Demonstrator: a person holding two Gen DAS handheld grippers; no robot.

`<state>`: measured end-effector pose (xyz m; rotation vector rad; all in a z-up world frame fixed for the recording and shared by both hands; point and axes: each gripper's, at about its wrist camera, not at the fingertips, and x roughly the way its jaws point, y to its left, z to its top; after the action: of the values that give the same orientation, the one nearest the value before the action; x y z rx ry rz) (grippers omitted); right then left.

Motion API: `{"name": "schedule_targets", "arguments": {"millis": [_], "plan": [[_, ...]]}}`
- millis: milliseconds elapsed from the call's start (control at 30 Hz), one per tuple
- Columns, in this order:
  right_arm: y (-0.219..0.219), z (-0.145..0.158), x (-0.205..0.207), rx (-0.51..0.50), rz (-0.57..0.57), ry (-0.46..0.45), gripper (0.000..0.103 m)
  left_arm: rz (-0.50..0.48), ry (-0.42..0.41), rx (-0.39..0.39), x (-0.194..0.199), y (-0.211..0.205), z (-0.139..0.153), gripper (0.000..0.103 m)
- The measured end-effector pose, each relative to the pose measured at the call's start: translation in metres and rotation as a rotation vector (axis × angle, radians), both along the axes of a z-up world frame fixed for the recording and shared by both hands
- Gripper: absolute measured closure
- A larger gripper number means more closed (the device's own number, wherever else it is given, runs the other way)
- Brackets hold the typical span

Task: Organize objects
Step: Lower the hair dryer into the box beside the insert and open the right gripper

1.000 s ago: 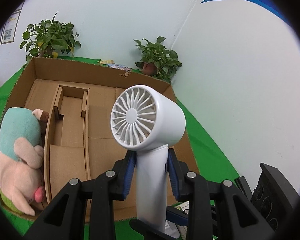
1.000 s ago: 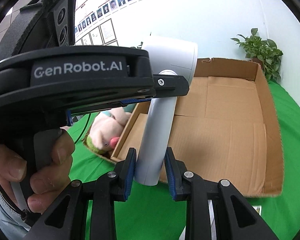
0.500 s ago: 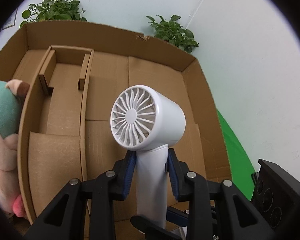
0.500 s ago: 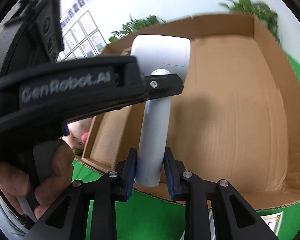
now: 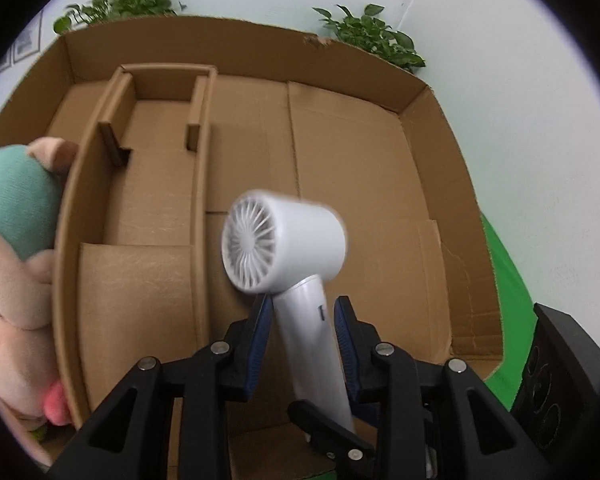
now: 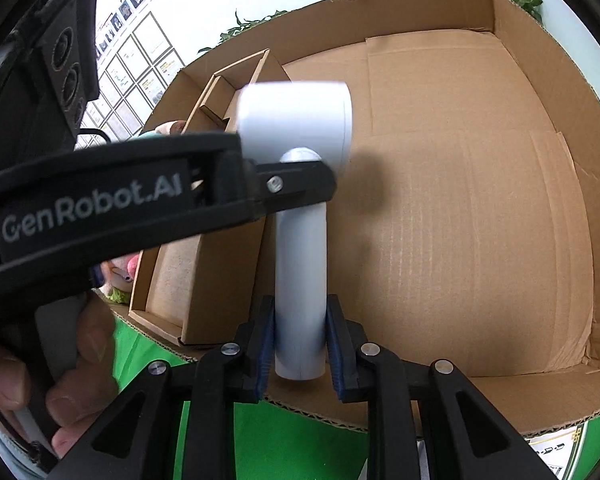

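Observation:
A white handheld fan hangs over the open cardboard box, its round head blurred and leaning left. My left gripper has its blue pads on the upper handle, which sits slanted between them. In the right wrist view, one left finger crosses the fan just under the head. My right gripper is shut on the bottom end of the handle, above the near wall of the box. One finger of the right gripper shows low in the left wrist view.
A cardboard divider insert splits the left part of the box into narrow bays. A pink and teal plush toy lies in the leftmost bay. Green cloth covers the table. A person's hand holds the left gripper. Potted plants stand behind the box.
Both grippers have come down toward the box with the fan, and the box now fills both views. The fan's head has tipped to the left in the left wrist view.

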<state>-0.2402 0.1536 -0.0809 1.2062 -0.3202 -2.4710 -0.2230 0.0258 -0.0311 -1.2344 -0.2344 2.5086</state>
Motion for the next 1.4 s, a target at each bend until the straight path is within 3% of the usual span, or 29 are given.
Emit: {"name": "schedule_targets", "arguments": {"millis": [67, 300, 367, 500, 800, 1400], "plan": [[-0.003, 0.0, 0.001, 0.006, 0.003, 0.007, 0.076, 0.011, 0.027, -0.015, 0.005, -0.006, 0.007, 0.072], [-0.008, 0.001, 0.004, -0.002, 0.0, -0.008, 0.074, 0.033, 0.109, 0.064, 0.022, -0.046, 0.035, 0.072], [-0.008, 0.001, 0.003, -0.002, 0.001, -0.008, 0.074, 0.041, 0.131, 0.045, 0.029, -0.054, 0.038, 0.072], [-0.008, 0.0, -0.001, 0.005, 0.014, -0.024, 0.074, 0.051, 0.133, 0.006, 0.035, -0.06, 0.028, 0.072], [-0.019, -0.012, -0.026, 0.022, 0.014, -0.063, 0.078, 0.08, 0.057, -0.033, 0.043, -0.068, -0.015, 0.072], [-0.03, -0.016, -0.029, 0.05, 0.006, -0.063, 0.075, 0.076, 0.075, -0.032, 0.051, -0.069, -0.023, 0.072]]}}
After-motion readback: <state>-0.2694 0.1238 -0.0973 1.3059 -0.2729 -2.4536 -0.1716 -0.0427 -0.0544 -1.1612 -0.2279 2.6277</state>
